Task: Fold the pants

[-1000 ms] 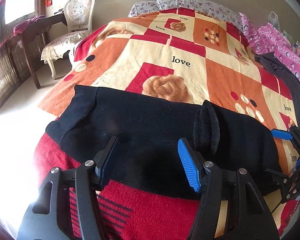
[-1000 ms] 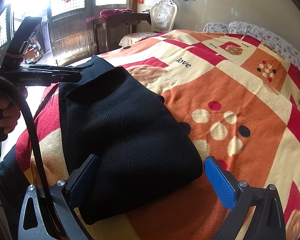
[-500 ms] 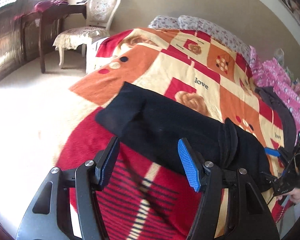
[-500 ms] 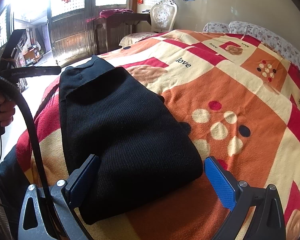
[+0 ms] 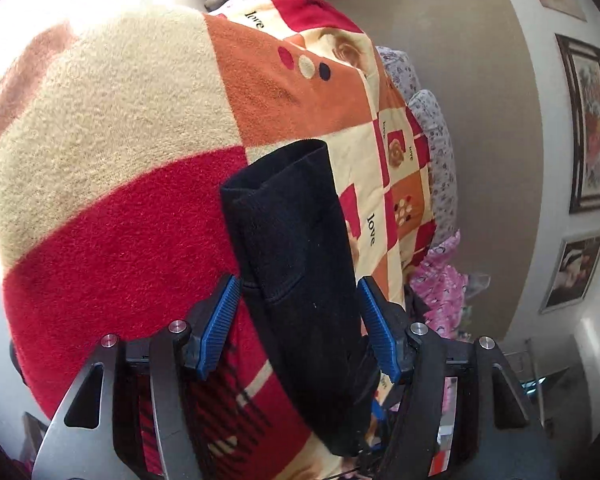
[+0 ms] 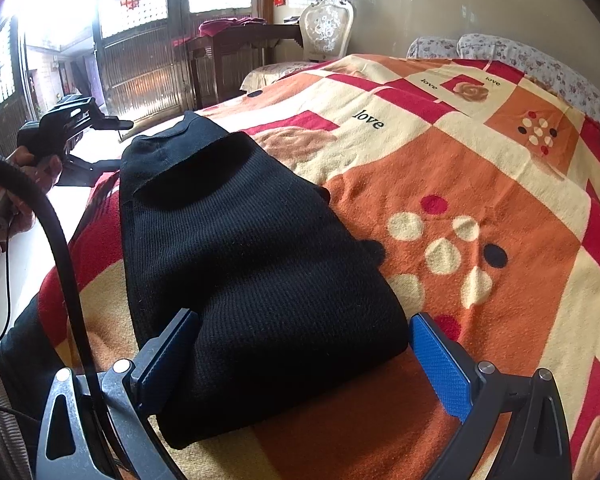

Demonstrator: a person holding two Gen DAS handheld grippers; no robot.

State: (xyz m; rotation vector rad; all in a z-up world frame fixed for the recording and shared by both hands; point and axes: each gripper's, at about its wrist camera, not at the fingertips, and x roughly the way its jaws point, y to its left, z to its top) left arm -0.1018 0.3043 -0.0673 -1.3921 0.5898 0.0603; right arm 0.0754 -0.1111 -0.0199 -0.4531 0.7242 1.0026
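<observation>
Left hand-held gripper (image 5: 296,328): jaws stood wide apart, blue pads facing inward, rolled sideways.
Right hand-held gripper (image 6: 300,356): jaws spread wide, level, pointing toward 12 o'clock.
Left hand (image 6: 18,192): at 9 o'clock in the right wrist view, wrapped around its handle.

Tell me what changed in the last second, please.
The left gripper swung out past the end of the pants and rolled on its side, now looking along them; its jaws are open and hold nothing. The right gripper stayed open astride the near end. The pants did not move on the blanket.
</observation>
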